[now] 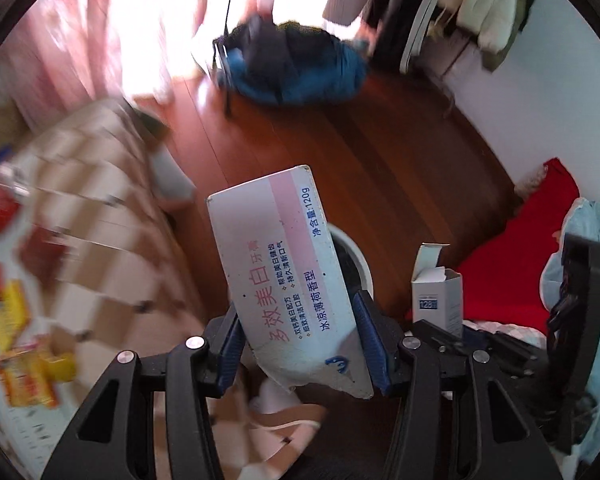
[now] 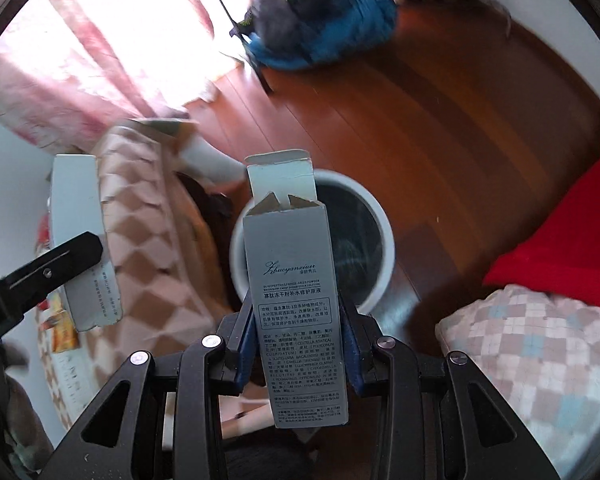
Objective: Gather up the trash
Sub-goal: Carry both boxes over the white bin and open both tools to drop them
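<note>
My left gripper (image 1: 300,340) is shut on a white and pink toothpaste box (image 1: 284,272), held tilted above the floor. Behind the box peeks the rim of a white round trash bin (image 1: 358,258). My right gripper (image 2: 298,344) is shut on a tall grey cosmetics box (image 2: 296,300) with its top flap open, held upright just in front of the white trash bin (image 2: 384,240), which has a dark liner. The grey box (image 1: 438,296) and the right gripper also show at the right of the left wrist view. The toothpaste box (image 2: 82,236) shows at the left of the right wrist view.
A person's checkered trouser leg (image 2: 140,236) and white sock (image 2: 212,160) stand left of the bin. A blue and dark bag (image 2: 324,28) lies on the wooden floor (image 2: 440,132) near pink curtains. Red bedding (image 2: 560,244) and a checkered pillow (image 2: 540,352) are at the right. Colourful packets (image 1: 16,340) lie far left.
</note>
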### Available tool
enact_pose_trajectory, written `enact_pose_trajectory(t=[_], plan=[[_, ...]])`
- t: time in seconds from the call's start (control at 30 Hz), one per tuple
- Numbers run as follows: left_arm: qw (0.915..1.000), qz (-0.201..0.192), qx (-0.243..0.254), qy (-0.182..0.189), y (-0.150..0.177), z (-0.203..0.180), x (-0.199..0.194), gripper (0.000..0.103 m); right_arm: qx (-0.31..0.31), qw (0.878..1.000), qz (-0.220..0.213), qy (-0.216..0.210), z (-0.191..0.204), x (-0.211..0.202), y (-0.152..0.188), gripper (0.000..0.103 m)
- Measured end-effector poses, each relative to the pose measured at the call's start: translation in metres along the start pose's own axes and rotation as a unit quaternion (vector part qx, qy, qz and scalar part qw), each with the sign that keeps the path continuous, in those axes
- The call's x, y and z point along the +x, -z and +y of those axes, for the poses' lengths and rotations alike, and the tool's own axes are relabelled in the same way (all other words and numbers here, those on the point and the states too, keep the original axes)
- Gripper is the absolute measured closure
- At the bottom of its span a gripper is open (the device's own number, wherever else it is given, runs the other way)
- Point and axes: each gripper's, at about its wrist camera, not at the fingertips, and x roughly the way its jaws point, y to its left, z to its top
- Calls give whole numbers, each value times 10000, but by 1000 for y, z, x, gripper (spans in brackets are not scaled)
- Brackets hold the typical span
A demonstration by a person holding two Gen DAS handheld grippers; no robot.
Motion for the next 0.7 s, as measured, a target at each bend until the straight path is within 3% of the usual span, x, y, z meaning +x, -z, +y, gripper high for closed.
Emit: enact_pose_trajectory(t=[0.1, 0.2, 0.23, 0.3, 0.37, 0.4, 0.43, 0.5, 0.57, 0.7], plan=[[9980, 603, -139, 126, -13, 0, 55, 51, 150, 9995, 274, -41, -18, 40, -12, 65], [9949, 996, -151, -66, -20, 3, 96, 47, 312, 9982, 496, -145, -31, 79, -26, 64], [9938, 1082, -198, -132, -22, 7, 107, 42, 361, 9975, 569, -196, -34, 89, -30, 64], [9930, 1127, -257, -241, -23, 9, 117, 17, 484, 9965, 640, -216, -42, 108, -36, 62], [9924, 1138, -273, -391, -25, 13, 122, 11, 522, 9960, 697, -223, -47, 123, -41, 49], [9921, 1132, -282, -470, -23, 13, 123, 8, 576, 9958, 694, -176, -49, 127, -42, 28], [9919, 1099, -285, -569, -22, 14, 124, 8, 620, 9955, 697, -180, -50, 131, -43, 18], [9922, 932, -268, -789, -15, 16, 116, 8, 621, 9955, 710, -126, -50, 135, -41, 15], [9914, 765, -247, -1037, -11, 18, 109, 8, 567, 9959, 699, 24, -50, 135, -39, 0], [9873, 628, -226, -1443, 0, 22, 104, 8, 402, 9965, 633, 362, -46, 130, -32, 0]])
